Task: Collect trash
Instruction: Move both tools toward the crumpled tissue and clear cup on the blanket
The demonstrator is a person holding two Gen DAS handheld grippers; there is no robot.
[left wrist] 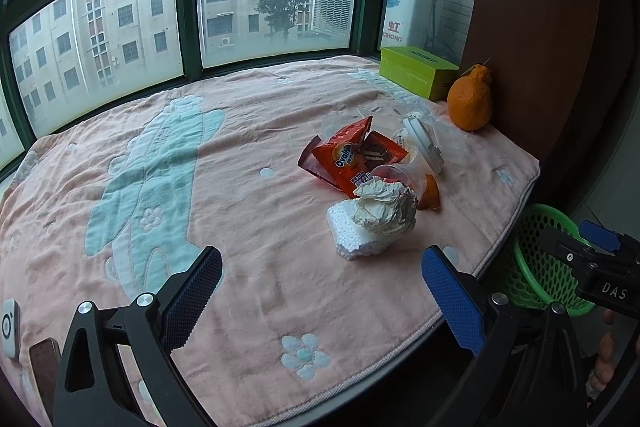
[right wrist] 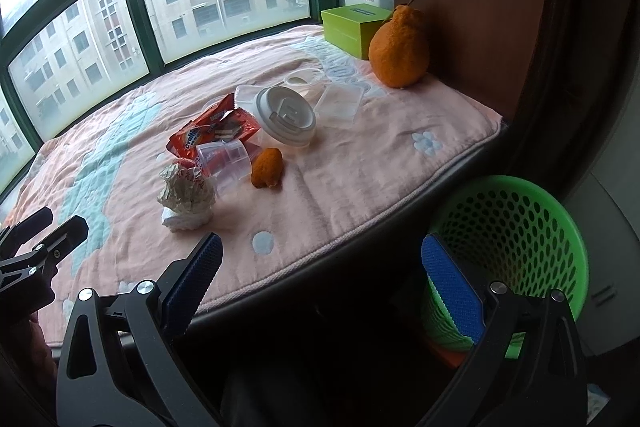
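A wide window with dark green frames fills the far side of the room, ahead of both grippers, with apartment blocks outside. Below it a pink blanket with pale teal patterns covers a broad ledge that runs from the glass back to a rounded near edge. Past that edge, to the right of the left gripper and just ahead-right of the right gripper, stands a green mesh basket on the floor.

Both grippers hang with jaws spread wide and nothing between the blue pads. The left one is over bare blanket; the right one is over the blanket's edge and the dark gap below it.

The trash lies clustered ahead of the left gripper, slightly right: a crumpled paper ball resting on a white foam block, an orange Ovaltine wrapper behind, clear plastic cups, a white cup lid, and a piece of orange peel. Farther right sit a whole orange fruit and a lime-green box against a brown wall.
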